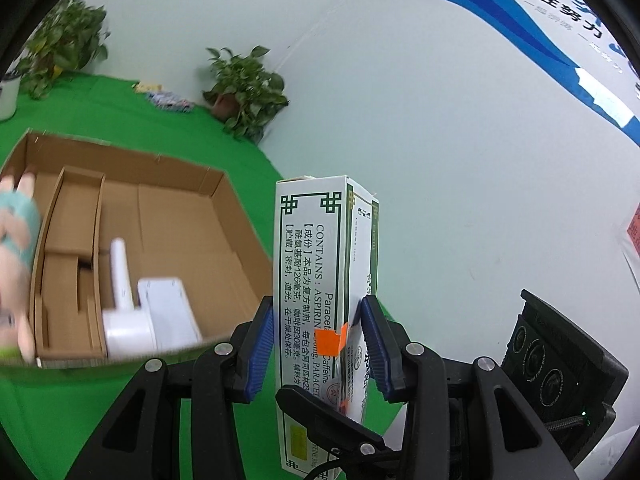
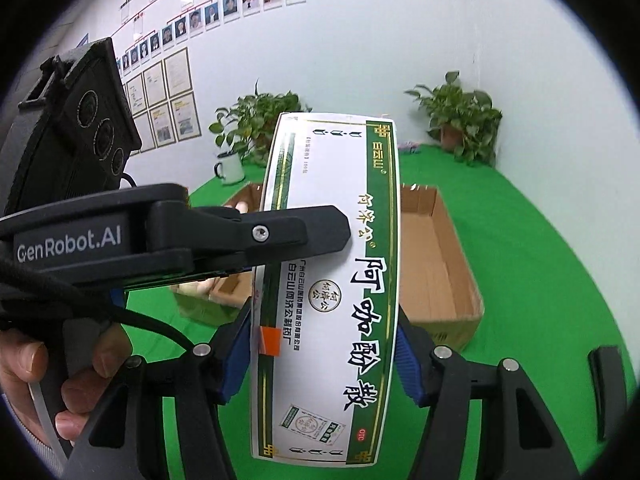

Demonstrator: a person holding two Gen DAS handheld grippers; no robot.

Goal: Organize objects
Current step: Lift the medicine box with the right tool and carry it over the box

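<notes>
Medicine box [image 1: 316, 280] upright, gripped between left fingers [image 1: 260, 344] and right fingers [image 2: 236, 352].

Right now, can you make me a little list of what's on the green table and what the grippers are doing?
held item: medicine box, white and green
left gripper: shut on the medicine box
right gripper: box between its blue pads; grip unclear
cardboard tray: open, on green cloth
in tray: white device
behind: potted plant
</notes>
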